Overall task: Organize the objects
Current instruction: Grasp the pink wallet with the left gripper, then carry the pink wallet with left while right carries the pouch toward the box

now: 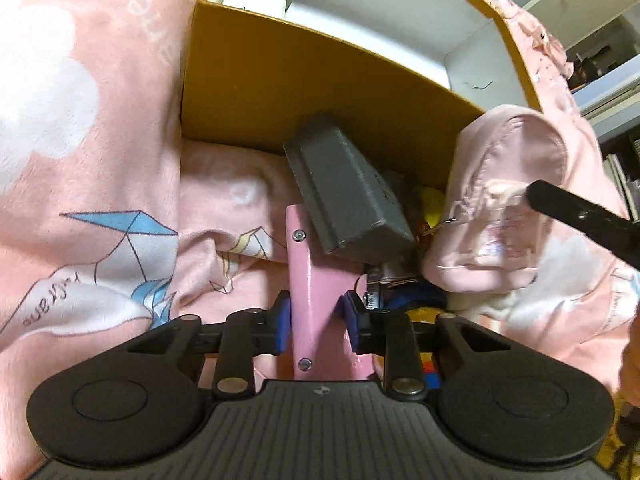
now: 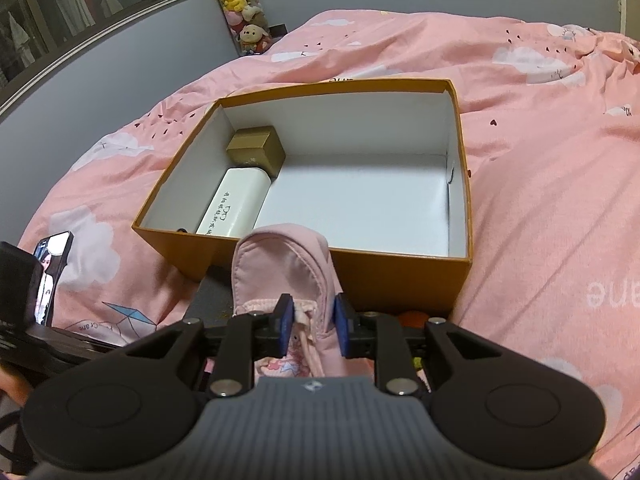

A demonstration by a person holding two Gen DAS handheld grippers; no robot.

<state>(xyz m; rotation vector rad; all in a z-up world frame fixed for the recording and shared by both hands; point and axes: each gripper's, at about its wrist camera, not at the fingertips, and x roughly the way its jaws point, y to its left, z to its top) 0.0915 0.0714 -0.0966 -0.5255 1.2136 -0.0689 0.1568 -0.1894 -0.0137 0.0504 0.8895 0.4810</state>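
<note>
A matt orange cardboard box (image 2: 400,276) with a smooth white paper lining sits on a bed's soft, brushed pink cloth cover (image 2: 540,168); beside it, a stitched pink fabric pouch (image 2: 280,268) and glossy pink-painted tool handle (image 1: 310,280).

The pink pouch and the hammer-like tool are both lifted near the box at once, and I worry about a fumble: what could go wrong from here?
1. The right hand-held gripper pinches the soft pink pouch only at its near end, so it may sag and catch the orange box wall.
2. The left hand-held gripper grips the pink handle low; the heavy-looking grey head could twist it.
3. Pouch and head sit close together and might collide.
</note>
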